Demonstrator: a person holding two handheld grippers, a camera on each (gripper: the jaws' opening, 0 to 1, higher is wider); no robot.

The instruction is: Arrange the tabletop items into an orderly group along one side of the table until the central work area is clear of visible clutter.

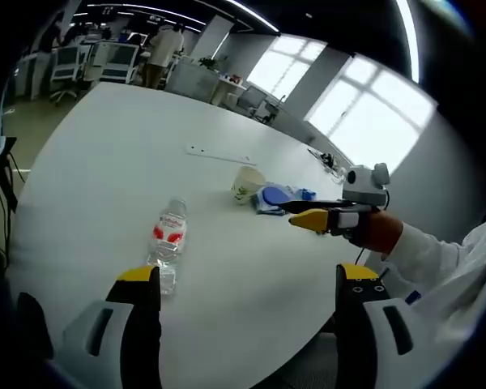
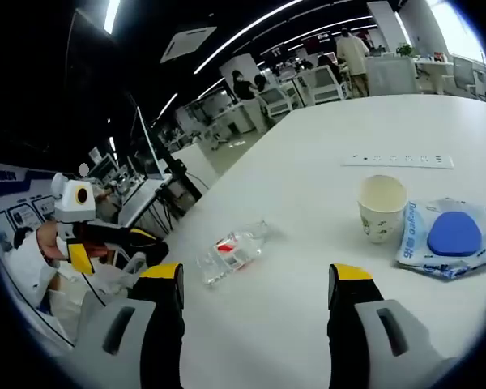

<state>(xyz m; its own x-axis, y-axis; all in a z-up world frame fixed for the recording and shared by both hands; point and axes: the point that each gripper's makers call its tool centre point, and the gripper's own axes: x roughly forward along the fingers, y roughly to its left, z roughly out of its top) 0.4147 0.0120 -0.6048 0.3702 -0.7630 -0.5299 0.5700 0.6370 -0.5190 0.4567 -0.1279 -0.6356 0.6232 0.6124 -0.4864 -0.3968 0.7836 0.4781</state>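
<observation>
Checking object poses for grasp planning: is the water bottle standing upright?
No, in the right gripper view the water bottle lies on its side on the white table, left of the upright paper cup.

Both grippers, left gripper (image 1: 247, 279) and right gripper (image 2: 255, 279), have black jaws tipped yellow on pale grey bodies. The person wears a white sleeve (image 1: 445, 259).

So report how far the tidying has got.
Nothing looks done: the water bottle lies on its side mid-table, apart from the paper cup and wipes pack. Nothing is in hand; the left gripper and right gripper are open. All grouping remains.
</observation>
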